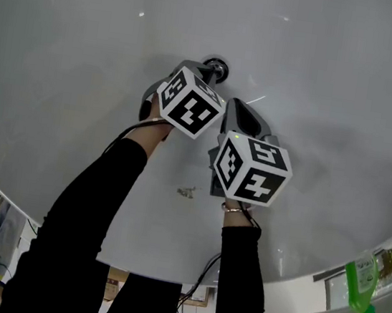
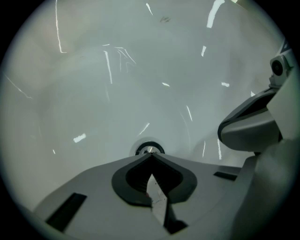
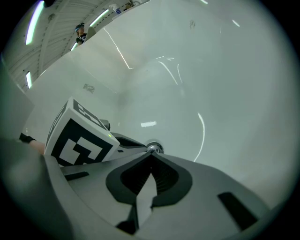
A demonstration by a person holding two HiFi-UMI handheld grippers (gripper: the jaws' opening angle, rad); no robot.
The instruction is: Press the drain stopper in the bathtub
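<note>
A: Both arms reach down into the white bathtub (image 1: 326, 55), black sleeves (image 1: 96, 196) stretched long. The left gripper (image 1: 204, 74) leads and the right gripper (image 1: 234, 105) sits just beside it, a touch behind.

B: And both are closed up! In the left gripper view the dark fingers (image 2: 131, 183) meet in a point with nothing between them. It's the same for the right gripper, fingers (image 3: 164, 180) pinched together on nothing.

A: Where's the drain stopper (image 1: 216, 68)?

B: On the bathtub floor, dead ahead of the left gripper's tip. It's a round chrome cap in a dark ring, catching the light. From the head view, that tip sits right at its edge.

A: Touching it?

B: Can't tell. In the left gripper view the drain stopper (image 2: 149, 150) peeks over the closed tips, its near half hidden behind them. In the right gripper view the drain stopper (image 3: 153, 148) shows only as a shiny sliver above the tips, with the left gripper's marker cube (image 3: 77, 140) crowding in beside it.

A: Anything else?

B: A small dark speck (image 1: 187, 191) lies on the bathtub floor between the arms, too small to identify. There's also a green object (image 1: 360, 287) at the bathtub's rim, partly cut off, and I can't make out what it is
</note>
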